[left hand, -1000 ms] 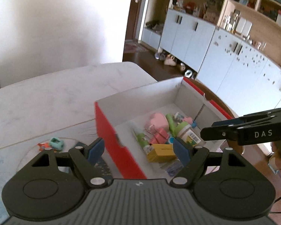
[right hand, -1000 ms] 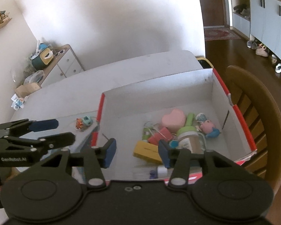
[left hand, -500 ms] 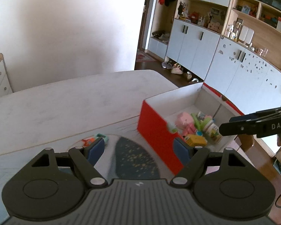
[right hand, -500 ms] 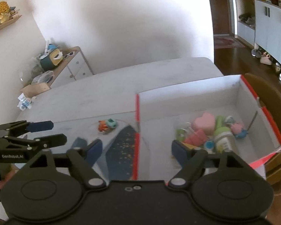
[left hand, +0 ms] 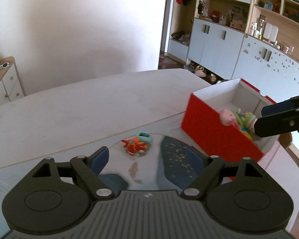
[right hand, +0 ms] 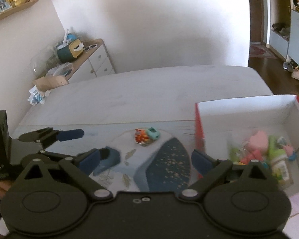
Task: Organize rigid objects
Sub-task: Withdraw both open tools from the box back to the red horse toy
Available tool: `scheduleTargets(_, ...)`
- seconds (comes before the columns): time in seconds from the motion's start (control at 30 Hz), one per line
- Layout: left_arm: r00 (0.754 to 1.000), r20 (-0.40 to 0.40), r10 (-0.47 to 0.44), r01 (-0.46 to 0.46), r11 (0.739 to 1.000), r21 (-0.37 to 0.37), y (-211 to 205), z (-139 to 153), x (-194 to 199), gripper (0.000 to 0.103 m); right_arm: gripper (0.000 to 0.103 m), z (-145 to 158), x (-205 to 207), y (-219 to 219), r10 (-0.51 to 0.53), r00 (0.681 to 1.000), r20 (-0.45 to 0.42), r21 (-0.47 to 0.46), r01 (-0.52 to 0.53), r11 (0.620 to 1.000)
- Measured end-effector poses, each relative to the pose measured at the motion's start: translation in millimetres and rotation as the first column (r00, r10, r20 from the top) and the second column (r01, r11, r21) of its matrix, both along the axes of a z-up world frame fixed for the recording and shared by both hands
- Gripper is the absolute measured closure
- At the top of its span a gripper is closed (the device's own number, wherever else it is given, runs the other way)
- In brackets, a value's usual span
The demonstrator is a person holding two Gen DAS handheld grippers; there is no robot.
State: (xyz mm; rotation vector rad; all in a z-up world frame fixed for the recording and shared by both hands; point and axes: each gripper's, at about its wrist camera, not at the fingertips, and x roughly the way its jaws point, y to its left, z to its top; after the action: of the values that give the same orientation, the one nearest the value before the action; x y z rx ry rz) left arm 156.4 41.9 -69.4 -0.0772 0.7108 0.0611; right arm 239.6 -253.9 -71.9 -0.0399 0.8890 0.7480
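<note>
Red-walled box (left hand: 215,137) sits at three o'clock on the tabletop (left hand: 79,107), toys piled inside. Orange toy (left hand: 135,147) and teal toy (left hand: 145,137) touch at twelve o'clock. Left gripper (left hand: 148,158) and right gripper (right hand: 145,160) have just been widening, both gaping, nothing between.

Bright daylight, soft and even. Overexposed white wall (left hand: 79,29) with broad grey shadow patch; same washout in right view. Mild glare low on the right edge of left view. Strong fisheye bending at edges, cabinets (left hand: 219,43) curved, dark vignette corners. Motion blur on red box (right hand: 249,135) contents in right view, toys smeared; left view sharper, slight smear on orange toy (left hand: 135,146). Soft shadows under tool fingers (left hand: 100,159) on table (left hand: 69,109).
</note>
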Motion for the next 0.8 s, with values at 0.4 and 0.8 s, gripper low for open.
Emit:
scheduleTargets(0.4, 0.999, 0.046, -0.023, 0.022, 0.999, 0.028, 17.3, -31.4, 16.9, 0.018, 0.004, -28.5, 49.4, 68.5, -0.102, 0.981, -0.164, -0.042, 0.096, 0.995)
scheduleTargets(0.8, 0.996, 0.046, -0.076, 0.073, 0.995, 0.073, 24.2, -65.1, 48.5, 0.018, 0.004, -66.2, 95.4, 111.0, -0.231, 0.942, -0.242, -0.145, 0.2, 0.969)
